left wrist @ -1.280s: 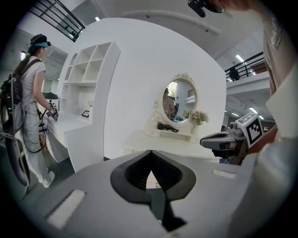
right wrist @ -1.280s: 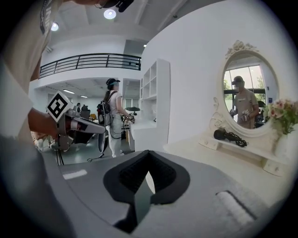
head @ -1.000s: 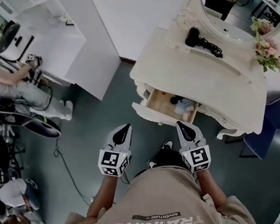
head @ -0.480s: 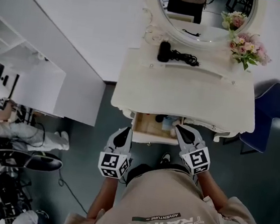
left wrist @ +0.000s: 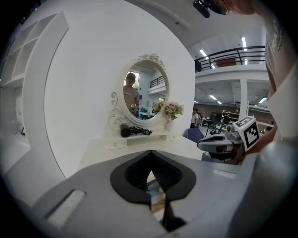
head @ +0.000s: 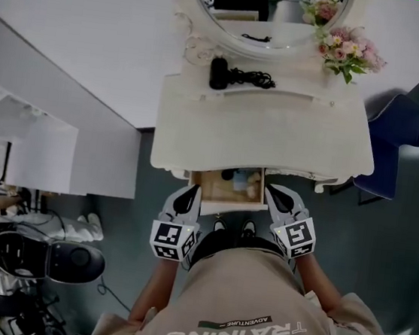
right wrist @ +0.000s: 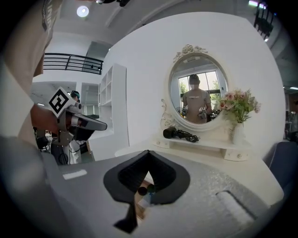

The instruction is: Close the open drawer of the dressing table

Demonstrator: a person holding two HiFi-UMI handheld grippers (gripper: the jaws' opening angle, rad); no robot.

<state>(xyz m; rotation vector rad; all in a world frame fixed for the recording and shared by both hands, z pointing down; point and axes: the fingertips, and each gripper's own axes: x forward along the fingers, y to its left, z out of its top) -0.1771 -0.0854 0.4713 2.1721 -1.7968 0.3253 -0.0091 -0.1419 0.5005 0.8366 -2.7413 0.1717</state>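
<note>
The cream dressing table (head: 263, 132) stands against the wall, and its wooden drawer (head: 226, 189) is pulled out toward me with small items inside. My left gripper (head: 190, 193) is shut and empty, its tips at the drawer's left front corner. My right gripper (head: 272, 191) is also shut and empty, at the right front corner. I cannot tell whether either touches the drawer. In the left gripper view the jaws (left wrist: 150, 152) meet at the tips, with drawer contents (left wrist: 155, 190) below them. The right gripper view shows the same (right wrist: 148, 152), with small bottles (right wrist: 143, 190) below.
A black hair dryer (head: 219, 73) with its cord lies on the table's rear shelf below the oval mirror (head: 259, 13). Pink flowers (head: 345, 51) stand at the back right. A blue chair (head: 395, 136) is right of the table, a white shelf unit (head: 37, 153) left.
I have stepped closer to the dressing table. Both grippers have moved forward from in front of the drawer to its two front corners, and less of the drawer shows beyond the tabletop.
</note>
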